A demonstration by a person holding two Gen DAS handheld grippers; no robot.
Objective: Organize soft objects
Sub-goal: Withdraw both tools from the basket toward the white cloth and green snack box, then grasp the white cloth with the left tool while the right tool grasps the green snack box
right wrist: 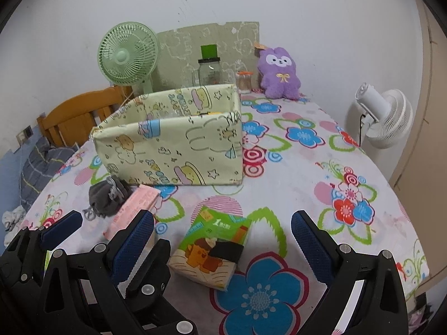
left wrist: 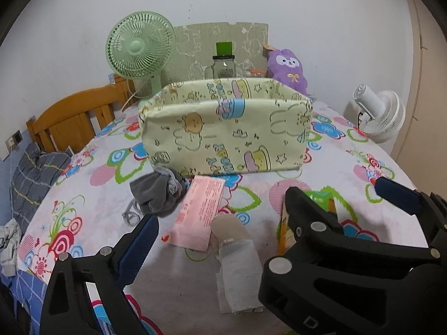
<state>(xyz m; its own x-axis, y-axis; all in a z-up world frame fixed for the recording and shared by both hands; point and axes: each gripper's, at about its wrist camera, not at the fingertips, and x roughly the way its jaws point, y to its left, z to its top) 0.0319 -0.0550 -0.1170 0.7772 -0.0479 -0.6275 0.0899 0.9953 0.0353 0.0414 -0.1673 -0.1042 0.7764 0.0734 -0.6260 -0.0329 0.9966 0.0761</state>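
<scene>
**Sorting barely begun: soft things still lie outside the bin**

The fabric bin (left wrist: 226,134) stands upright on the table (left wrist: 335,150), toward the far side, its mouth open. What little of its inside shows in the right wrist view looks mostly empty; a small yellow scrap near the far wall may be an item, but the rim hides too much to tell.

Left to do, by the look of it, is nearly everything. Four soft items lie on the table in front of the bin:
- a grey sock (left wrist: 159,192) bunched just beside the bin's near left corner;
- a pink pack (left wrist: 201,212) just right of the sock, touching or nearly touching it;
- a beige roll in clear wrap (left wrist: 237,254) nearest of all, between the left fingers;
- a green tissue pack (right wrist: 212,248) to the right, lying between the right fingers.

The left gripper (left wrist: 262,212) is spread wide and grips nothing; its fingers flank the roll without touching it. The right gripper (right wrist: 223,240) is likewise wide open and empty, poised over the tissue pack but apart from it.

A purple plush (right wrist: 279,72) sits at the far edge beside a jar (right wrist: 209,69) and a green fan (right wrist: 127,53). Whether the plush belongs to the job is unclear.

So each gripper seems lined up for a first pick, with no item yet lifted.
</scene>
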